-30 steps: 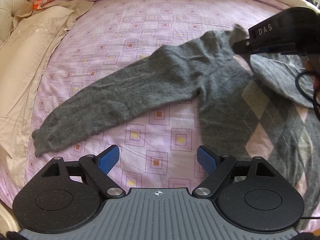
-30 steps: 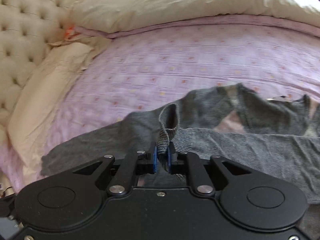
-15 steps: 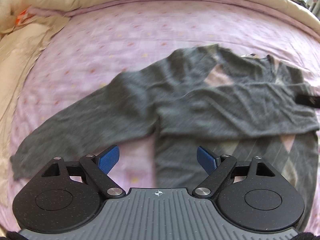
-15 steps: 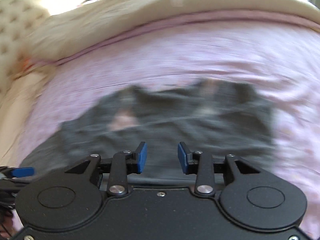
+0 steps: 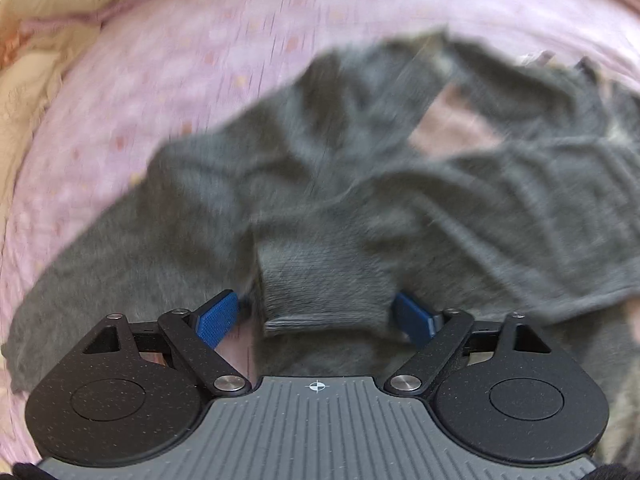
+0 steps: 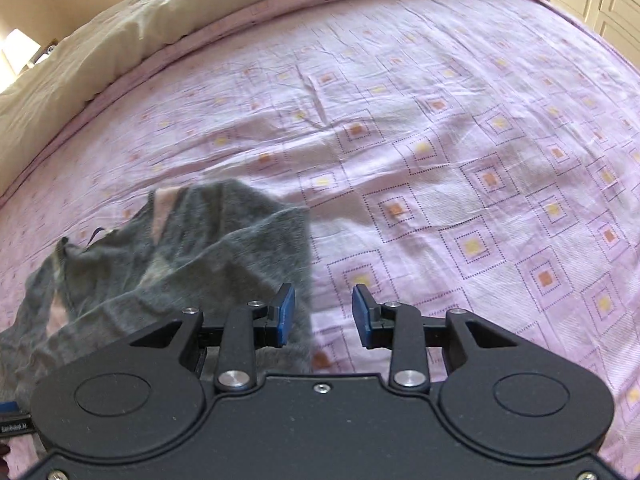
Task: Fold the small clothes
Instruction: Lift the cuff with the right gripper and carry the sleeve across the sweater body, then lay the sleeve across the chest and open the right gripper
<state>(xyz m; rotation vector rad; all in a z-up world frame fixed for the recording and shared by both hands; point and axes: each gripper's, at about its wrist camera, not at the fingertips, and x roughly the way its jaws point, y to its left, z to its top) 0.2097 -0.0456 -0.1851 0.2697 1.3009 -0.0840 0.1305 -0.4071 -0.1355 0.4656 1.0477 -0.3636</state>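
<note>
the left wrist view is smeared by motion blur: the grey sweater and the pink bedsheet show streaked, soft edges and the printed squares melt into dabs, while the gripper body close to the lens stays sharp. the right wrist view is crisp, with even daylight, brightest at the upper left. a soft shadow crosses the sheet right of the sweater. both views bend strongly at the rim, with dark corners from the fisheye. no harsh glare on the fabric.
</note>
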